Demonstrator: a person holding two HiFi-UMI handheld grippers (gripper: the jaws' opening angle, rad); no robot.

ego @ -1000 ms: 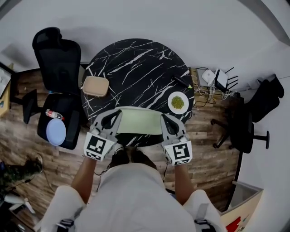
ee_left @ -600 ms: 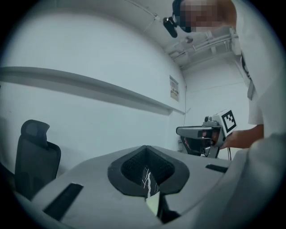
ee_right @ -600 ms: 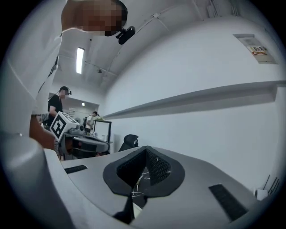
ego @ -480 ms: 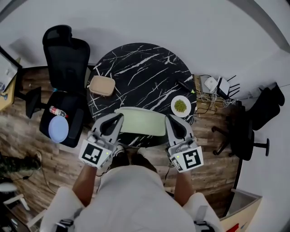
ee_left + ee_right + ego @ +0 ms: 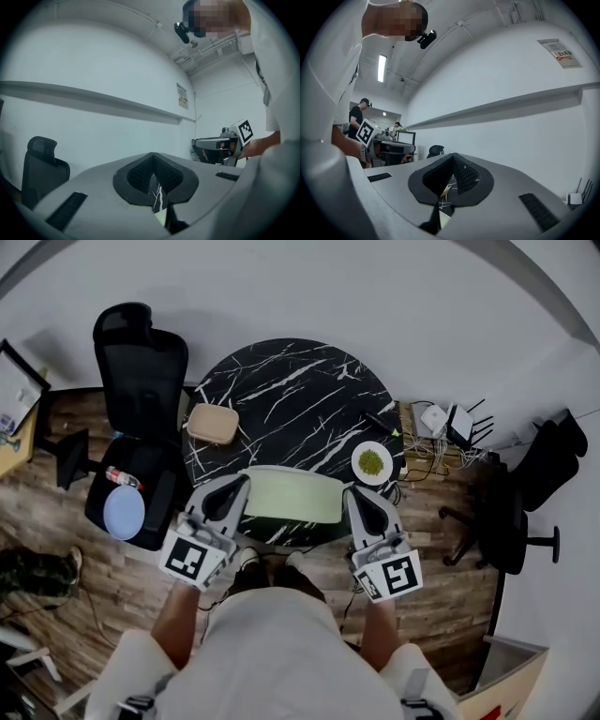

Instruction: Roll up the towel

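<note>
Over table [image 5: 291, 395]: left tongs [image 5: 241, 486], right tongs [image 5: 350, 495] pinch towel [image 5: 292, 496].

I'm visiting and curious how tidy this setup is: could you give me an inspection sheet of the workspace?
Surface: round black marble table, white veins.
Job's things: pale green towel at the near edge, unrolled.
Clutter: beige lidded box, white plate of green food, slim dark object beside it.
Grippers: left gripper and right gripper each shut on a towel end.
Cables: tangle by a white router, floor at right.
Surroundings: wooden floor, black office chair bearing a blue disc, second black chair.
</note>
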